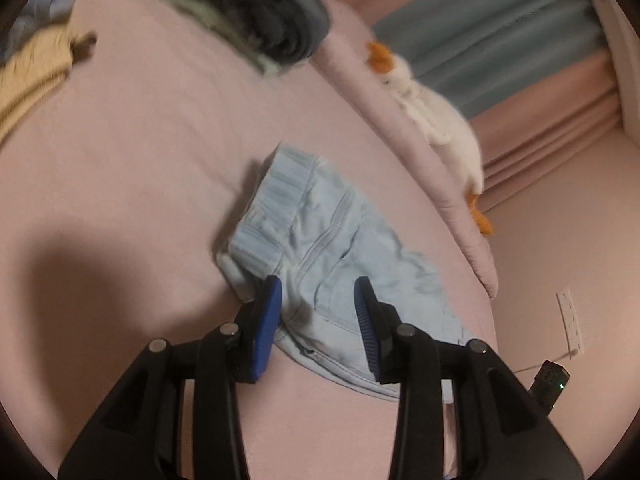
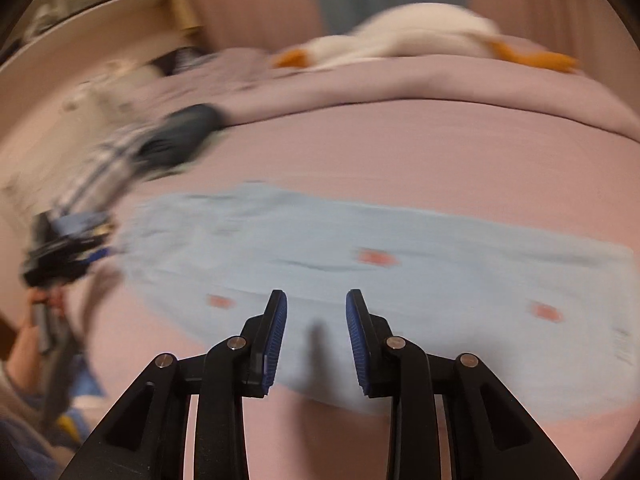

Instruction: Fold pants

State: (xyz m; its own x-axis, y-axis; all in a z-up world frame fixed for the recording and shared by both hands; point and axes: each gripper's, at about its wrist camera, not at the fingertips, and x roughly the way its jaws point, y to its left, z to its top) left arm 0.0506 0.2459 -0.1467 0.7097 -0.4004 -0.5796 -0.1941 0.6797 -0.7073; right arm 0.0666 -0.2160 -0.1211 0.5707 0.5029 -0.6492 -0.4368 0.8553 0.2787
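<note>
Light blue pants (image 1: 320,240) lie on the pink bed sheet (image 1: 140,160), their ribbed waistband end bunched toward the far left in the left wrist view. My left gripper (image 1: 318,280) hovers just over that end with its blue pads apart and no cloth pinched. In the blurred right wrist view the pants (image 2: 360,256) stretch across the bed and show small red patches. My right gripper (image 2: 316,294) stands open above their near edge, gripping nothing. The left gripper (image 2: 60,248) shows at the far left of that view, with a hand (image 2: 24,348) below it.
A white plush duck (image 1: 436,120) with orange feet lies on a folded pink duvet (image 1: 460,208) along the bed's far side. A dark heap of clothes (image 1: 272,20) and a yellow garment (image 1: 28,76) sit at the head end. A wall socket strip (image 1: 570,320) is at right.
</note>
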